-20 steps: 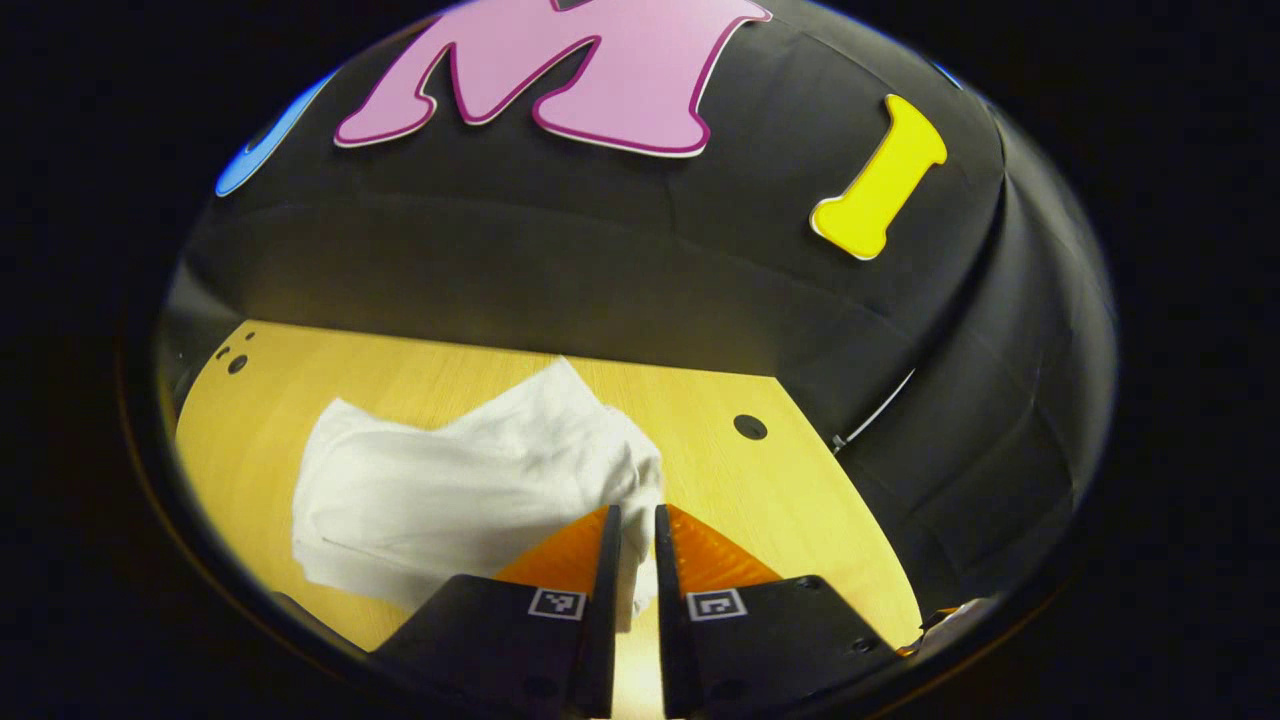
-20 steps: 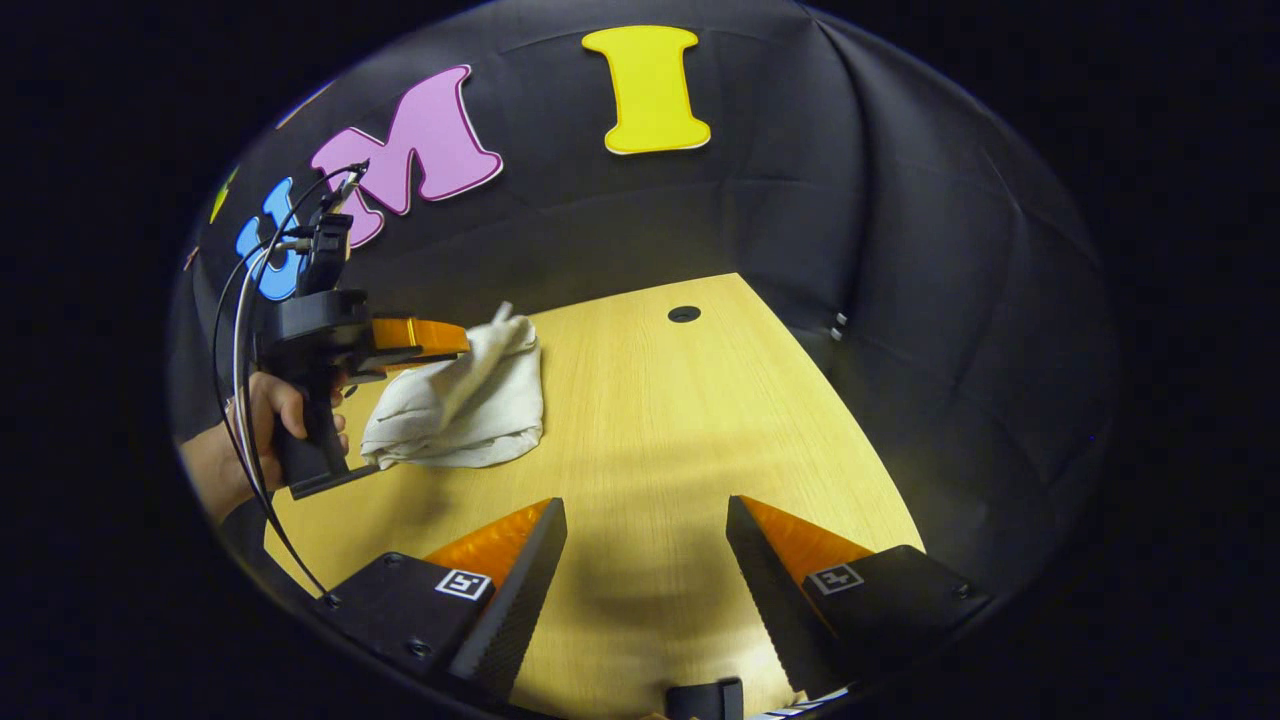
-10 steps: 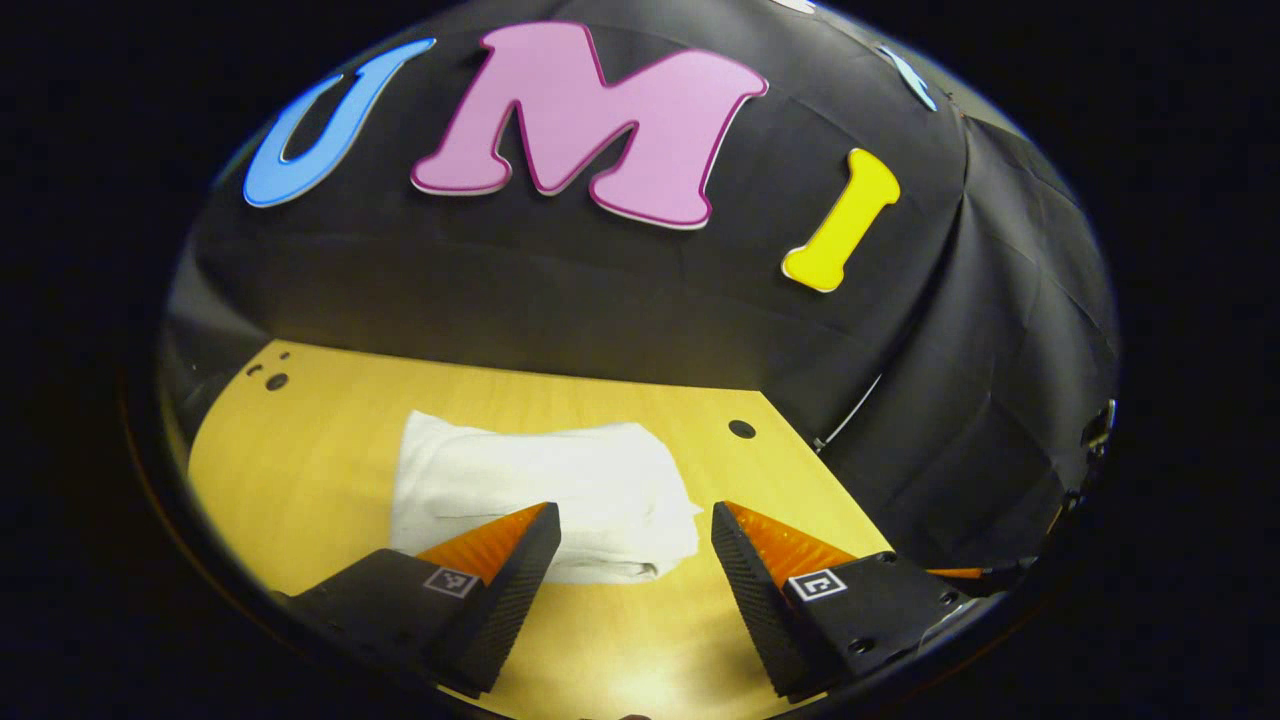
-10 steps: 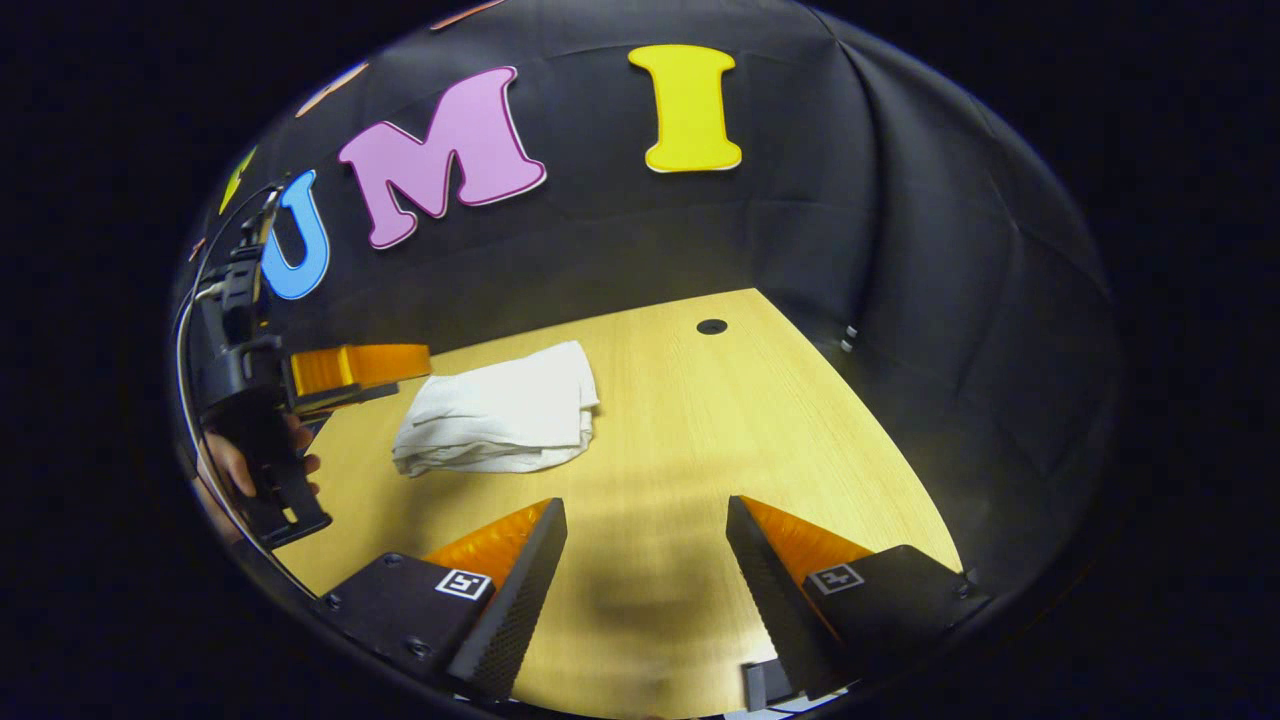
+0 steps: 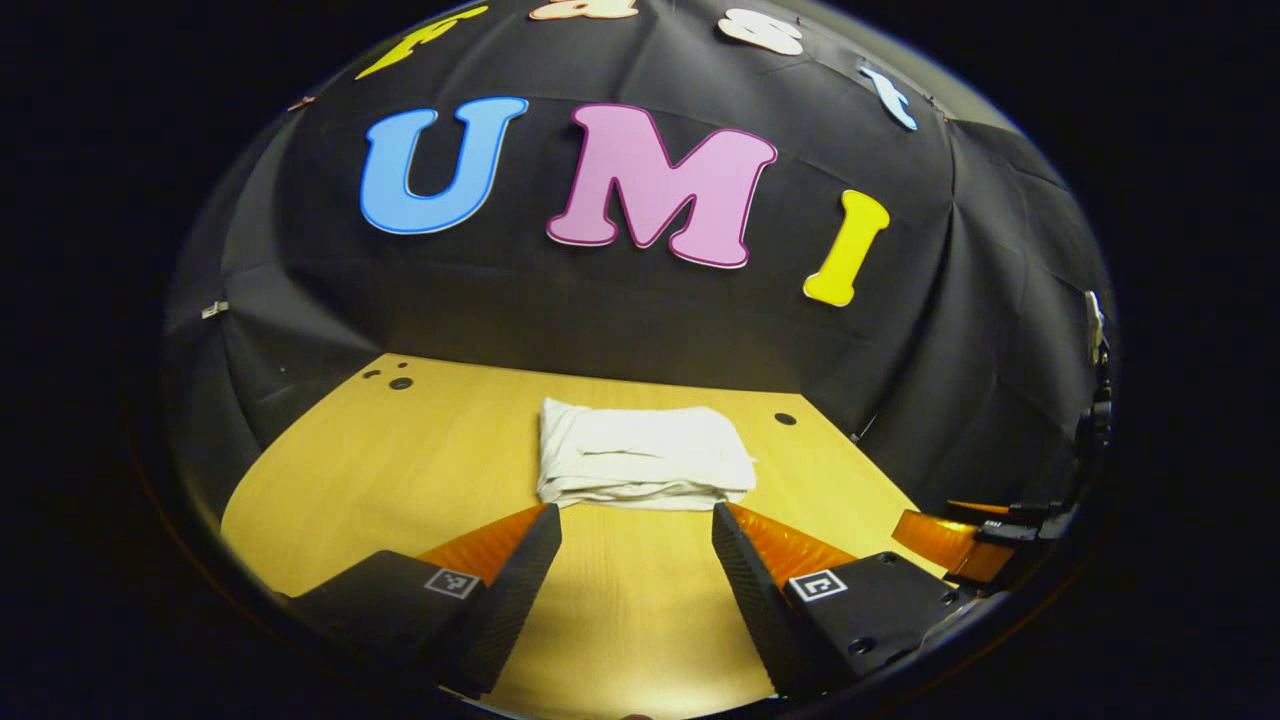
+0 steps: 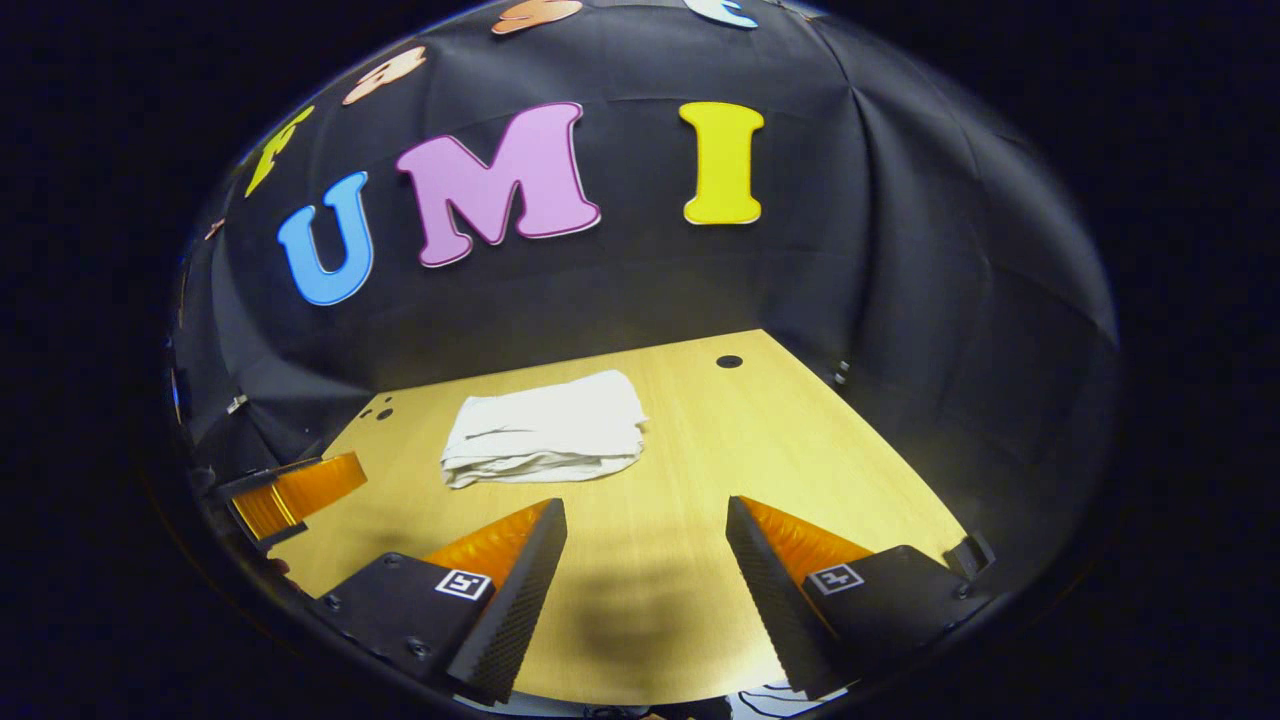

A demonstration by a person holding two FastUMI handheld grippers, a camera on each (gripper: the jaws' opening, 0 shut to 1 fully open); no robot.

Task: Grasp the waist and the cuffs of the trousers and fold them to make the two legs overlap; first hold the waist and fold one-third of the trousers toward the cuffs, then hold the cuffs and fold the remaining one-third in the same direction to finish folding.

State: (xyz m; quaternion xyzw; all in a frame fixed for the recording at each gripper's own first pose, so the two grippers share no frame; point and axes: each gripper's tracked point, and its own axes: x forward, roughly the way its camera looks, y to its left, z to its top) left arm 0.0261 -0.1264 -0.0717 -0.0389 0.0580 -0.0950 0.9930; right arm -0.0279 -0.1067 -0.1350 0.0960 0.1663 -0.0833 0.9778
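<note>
A staged recording booth, not a lived-in home: black cloth wall [image 5: 620, 310] hangs on all sides around a bare pale wooden worktop [image 5: 420, 450] with drilled holes [image 6: 729, 361].

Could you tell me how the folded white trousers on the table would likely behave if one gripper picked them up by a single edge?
The trousers are soft cloth in loose stacked layers, so they would probably droop and unfold. They look light. Pushed across the smooth wooden table, they would likely bunch up, not slide whole.
</note>
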